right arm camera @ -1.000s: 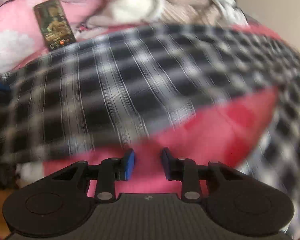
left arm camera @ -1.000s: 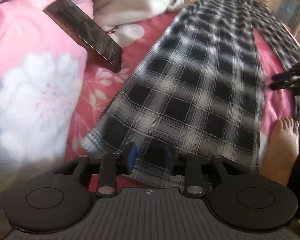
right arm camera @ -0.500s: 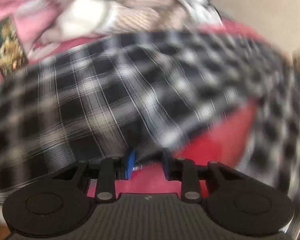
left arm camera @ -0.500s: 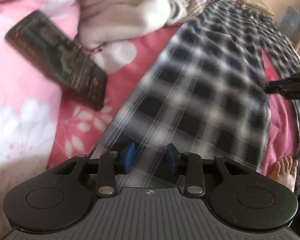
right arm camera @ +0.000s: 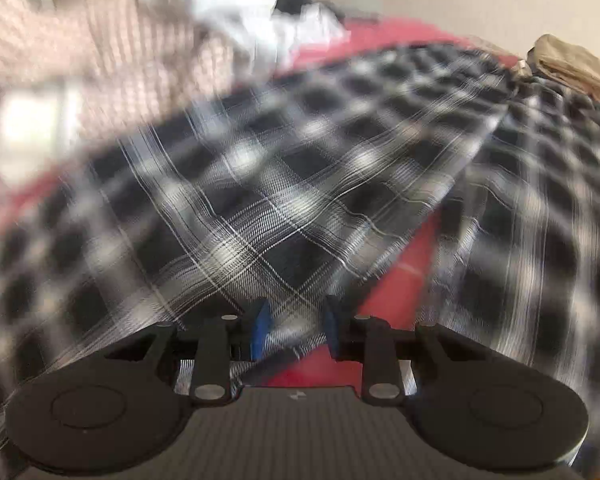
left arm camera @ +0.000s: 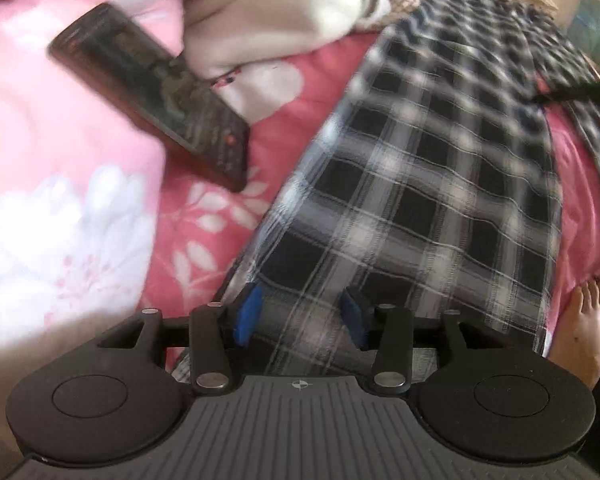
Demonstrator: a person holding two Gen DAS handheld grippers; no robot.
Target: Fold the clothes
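Trousers: plaid trousers (left arm camera: 440, 184) lie stretched along the pink bedspread (left arm camera: 80, 152), one leg running from the near edge toward the far end.
Left gripper: the left gripper (left arm camera: 300, 316) has just been opening; its blue pads stand apart over the leg's hem, not pressing it.
Right gripper: the right gripper (right arm camera: 294, 330) is partly closed, plaid cloth between its pads; grip unclear through blur.
Phone: a phone (left arm camera: 152, 100) lies left of the trousers.
Pile: heaped clothes (left arm camera: 284, 12) sit at the far edge.
Foot: a bare foot (left arm camera: 584, 328) shows beside the bed.

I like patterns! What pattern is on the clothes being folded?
Black, grey and white checks on the plaid garment, clearest in the left wrist view.
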